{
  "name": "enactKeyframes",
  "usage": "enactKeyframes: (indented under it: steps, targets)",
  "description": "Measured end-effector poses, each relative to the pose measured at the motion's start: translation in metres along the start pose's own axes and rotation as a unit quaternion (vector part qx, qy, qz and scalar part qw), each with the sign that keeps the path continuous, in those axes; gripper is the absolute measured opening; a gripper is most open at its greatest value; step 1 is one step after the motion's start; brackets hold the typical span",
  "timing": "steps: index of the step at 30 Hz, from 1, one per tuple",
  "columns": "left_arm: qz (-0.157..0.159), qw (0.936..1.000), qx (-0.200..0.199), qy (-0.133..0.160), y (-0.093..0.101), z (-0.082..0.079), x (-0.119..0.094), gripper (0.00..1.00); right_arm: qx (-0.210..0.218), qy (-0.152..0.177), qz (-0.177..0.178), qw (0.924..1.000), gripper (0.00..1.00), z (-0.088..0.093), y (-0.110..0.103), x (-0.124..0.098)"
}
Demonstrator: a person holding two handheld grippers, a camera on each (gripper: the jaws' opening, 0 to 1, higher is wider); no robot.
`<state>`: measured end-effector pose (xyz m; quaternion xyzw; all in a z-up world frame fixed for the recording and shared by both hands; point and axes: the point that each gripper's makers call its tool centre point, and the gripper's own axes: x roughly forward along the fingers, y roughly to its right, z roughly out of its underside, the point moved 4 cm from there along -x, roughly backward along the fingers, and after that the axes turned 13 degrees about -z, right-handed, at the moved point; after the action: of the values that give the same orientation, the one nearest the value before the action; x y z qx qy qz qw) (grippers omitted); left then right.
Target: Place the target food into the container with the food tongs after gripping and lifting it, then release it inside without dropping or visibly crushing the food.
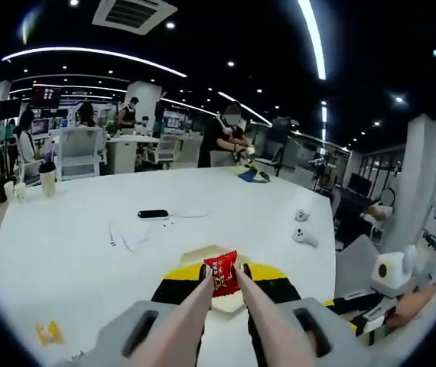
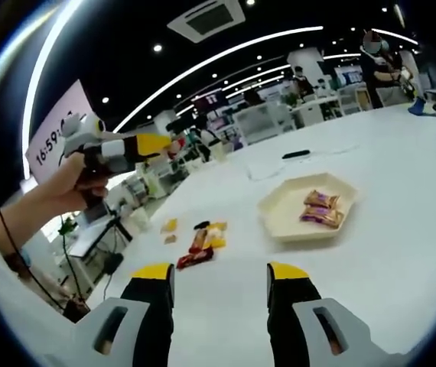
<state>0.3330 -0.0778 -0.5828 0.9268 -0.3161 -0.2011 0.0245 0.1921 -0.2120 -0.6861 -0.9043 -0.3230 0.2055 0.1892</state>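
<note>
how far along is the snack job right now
Done: two wrapped snacks already lie in the cream tray. In hand: the tongs grip a red packet above it, not yet released. Left: several snacks lie on the table beside the tray.

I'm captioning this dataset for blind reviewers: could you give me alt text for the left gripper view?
Tongs held by the left gripper pinch a red snack packet above a cream tray on a white table. Behind lie a black phone and cable, then an office with seated people.
</note>
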Motion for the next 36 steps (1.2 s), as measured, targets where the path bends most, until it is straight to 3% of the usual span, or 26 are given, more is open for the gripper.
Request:
enactKeyframes:
  steps: [25,36]
  targets:
    - [0.029,0.9992,0.016,-0.024,0.019,-0.001,0.039,0.17,0.006,0.004,0.020,0.9998,0.49,-0.001,0.018,-0.007]
    - [0.039,0.9984,0.022,-0.034,0.027,0.002,0.057,0.17,0.004,-0.013,0.015,0.9998,0.49,0.000,0.018,-0.010]
